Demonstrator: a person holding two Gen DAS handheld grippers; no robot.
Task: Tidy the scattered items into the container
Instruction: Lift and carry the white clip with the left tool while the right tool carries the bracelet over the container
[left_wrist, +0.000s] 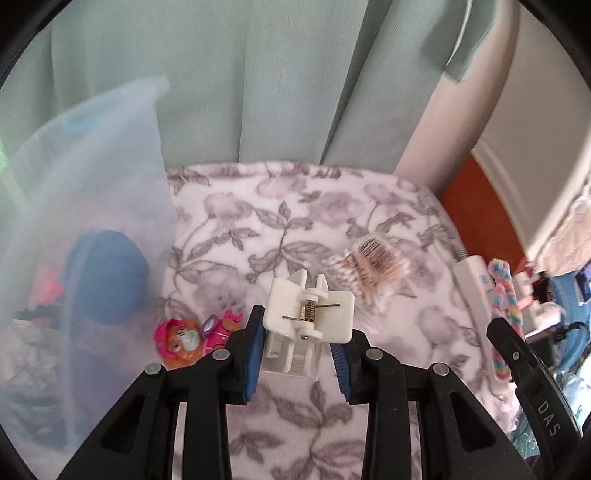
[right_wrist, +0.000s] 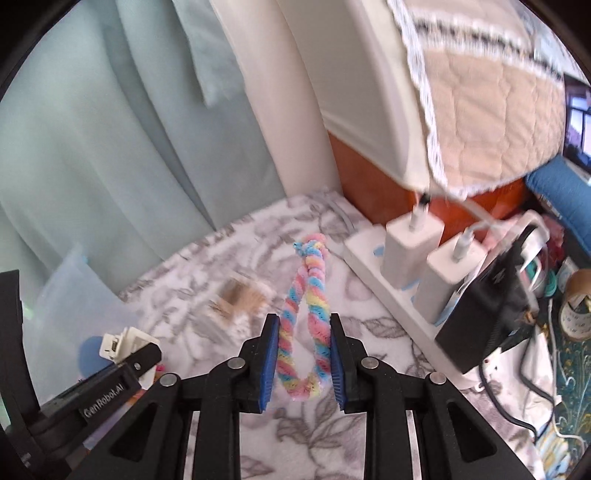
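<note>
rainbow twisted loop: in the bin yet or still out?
Out. The rainbow twisted loop is pinched between the right gripper's jaws above the floral blanket; the translucent bin sits off to the left.

wrist views: steep, close | shared: floral blanket, each other's tool

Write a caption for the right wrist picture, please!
Right gripper holds a pastel twisted rope loop above the floral blanket.

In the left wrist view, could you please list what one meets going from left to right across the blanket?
Translucent container → pink toy figure → white hair clip in the left gripper → brown comb → white power strip → pastel twisted rope.
</note>
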